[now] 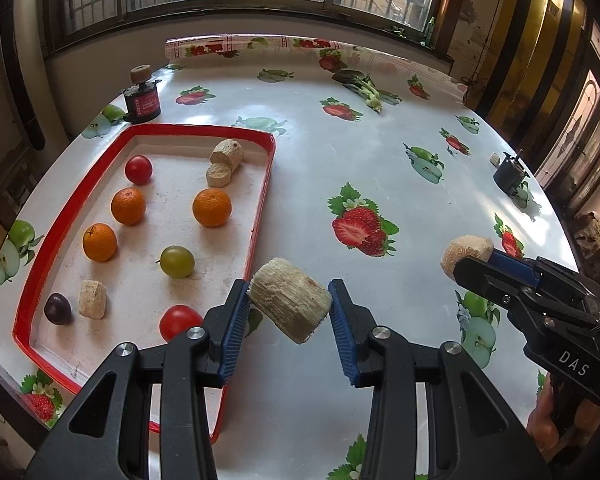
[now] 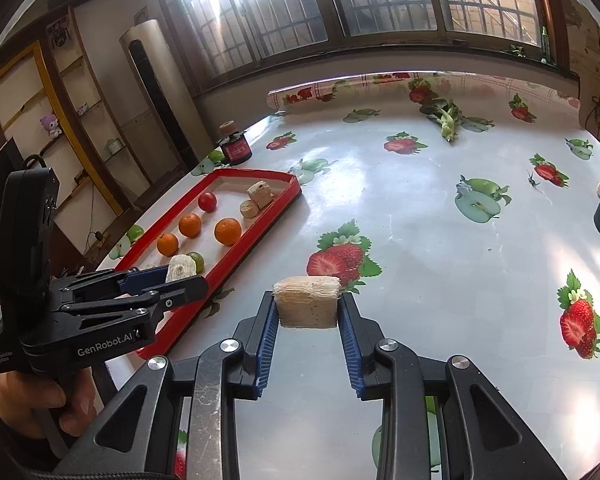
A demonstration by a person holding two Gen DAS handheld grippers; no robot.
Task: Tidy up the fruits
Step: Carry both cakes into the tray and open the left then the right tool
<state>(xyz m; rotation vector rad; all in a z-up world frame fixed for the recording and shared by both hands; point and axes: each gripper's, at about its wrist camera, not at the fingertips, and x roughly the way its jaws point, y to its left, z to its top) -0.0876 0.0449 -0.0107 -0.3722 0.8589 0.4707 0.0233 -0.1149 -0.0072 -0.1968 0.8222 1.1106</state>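
My left gripper [image 1: 289,307] is shut on a pale fibrous cane chunk [image 1: 290,305] and holds it above the right rim of the red tray [image 1: 265,192]. My right gripper [image 2: 308,307] is shut on a second cane chunk [image 2: 307,302] above the table, right of the tray [image 2: 236,258]. The tray holds three oranges [image 1: 211,207], two red tomatoes [image 1: 138,169], a green fruit [image 1: 177,261], a dark plum [image 1: 57,309] and three cane chunks [image 1: 226,152]. The right gripper with its chunk [image 1: 465,253] shows in the left wrist view; the left gripper with its chunk [image 2: 181,269] shows in the right wrist view.
The table wears a glossy fruit-print cloth [image 1: 380,152]. A dark red-labelled jar [image 1: 142,100] stands behind the tray. A leafy green vegetable [image 1: 362,86] lies at the far side. A small black device [image 1: 510,176] sits at the right edge. Windows run behind.
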